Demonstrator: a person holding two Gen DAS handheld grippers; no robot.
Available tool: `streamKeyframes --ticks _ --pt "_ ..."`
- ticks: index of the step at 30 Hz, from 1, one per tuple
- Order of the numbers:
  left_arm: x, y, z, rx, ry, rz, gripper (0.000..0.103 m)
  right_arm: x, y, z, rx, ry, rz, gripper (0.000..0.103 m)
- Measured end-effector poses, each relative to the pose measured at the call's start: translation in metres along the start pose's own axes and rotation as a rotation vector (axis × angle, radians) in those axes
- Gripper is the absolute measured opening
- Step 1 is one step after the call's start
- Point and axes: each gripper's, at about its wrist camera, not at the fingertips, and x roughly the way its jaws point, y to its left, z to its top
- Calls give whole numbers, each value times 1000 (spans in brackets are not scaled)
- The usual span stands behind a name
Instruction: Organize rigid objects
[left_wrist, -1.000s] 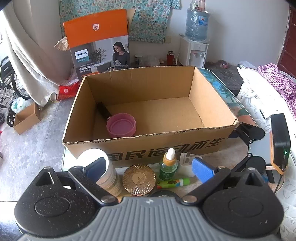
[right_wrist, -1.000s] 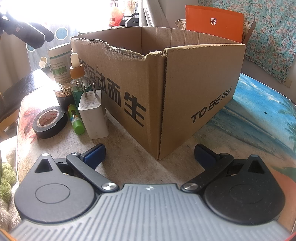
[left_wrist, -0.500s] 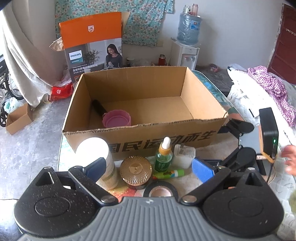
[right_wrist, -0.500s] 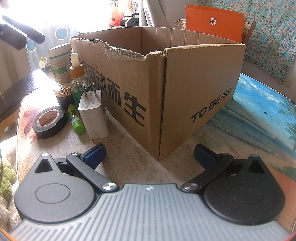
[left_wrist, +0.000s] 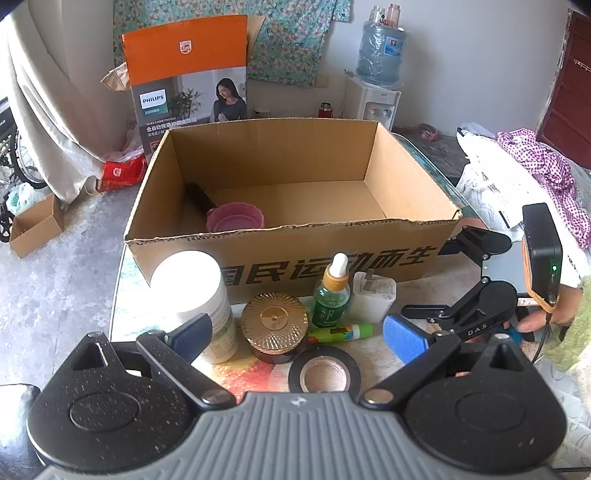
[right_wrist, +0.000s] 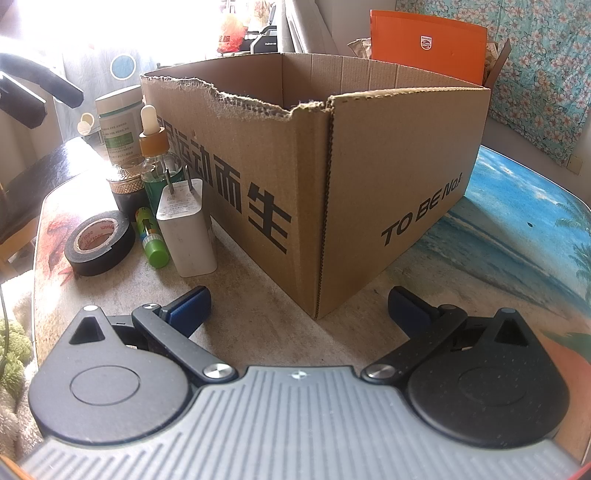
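Cardboard box (left_wrist: 332, 254), open-topped, on a counter (right_wrist: 517, 221) with a beach print; inside, at the left end, a pink cup (left_wrist: 235, 220) and a dark cylinder (left_wrist: 199, 195) — the rest of the floor is bare.

Items still out, in a cluster just in front of the box's printed wall:
- White-lidded jar (left_wrist: 192, 295), upright, leftmost. Stiff, likely light; best taken across the body below the lid.
- Gold-lidded jar (left_wrist: 275, 325), squat, dark base. Probably glass, so heavier and breakable; grip the base, not the ribbed lid.
- Green dropper bottle (left_wrist: 330, 295), upright, rubber bulb on top. Tall and tippy, smooth sides; hold the body, never the soft bulb.
- White charger (right_wrist: 186, 232), standing on end with prongs up, touching or nearly touching the dropper bottle. Hard, flat-sided — an easy pinch across the broad faces.
- Green tube (left_wrist: 340, 331), lying flat. Light, and likely to roll.
- Black tape roll (left_wrist: 324, 373), flat, nearest the left camera. Rigid ring; pinch one wall through the hole.

Left tongs (left_wrist: 299, 336): spread wide, holding nothing, above the cluster.
Right tongs (right_wrist: 299, 308): spread wide, holding nothing, low on the counter facing the box's near corner.
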Motion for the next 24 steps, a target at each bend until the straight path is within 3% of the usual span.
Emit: streamKeyframes --ticks 11,14,21,24 --pt "-1 -9 2 16 1 18 100 -4 1 0 10 10 -26 102" --pt "-8 -8 0 22 -17 27 100 -20 8 -1 15 -16 -109 102" --pt "-17 -9 -10 44 -29 33 100 -97 64 14 95 -239 -347 102" --pt "-17 -10 -17 61 -26 33 100 -113 87 18 167 -259 -427 102"
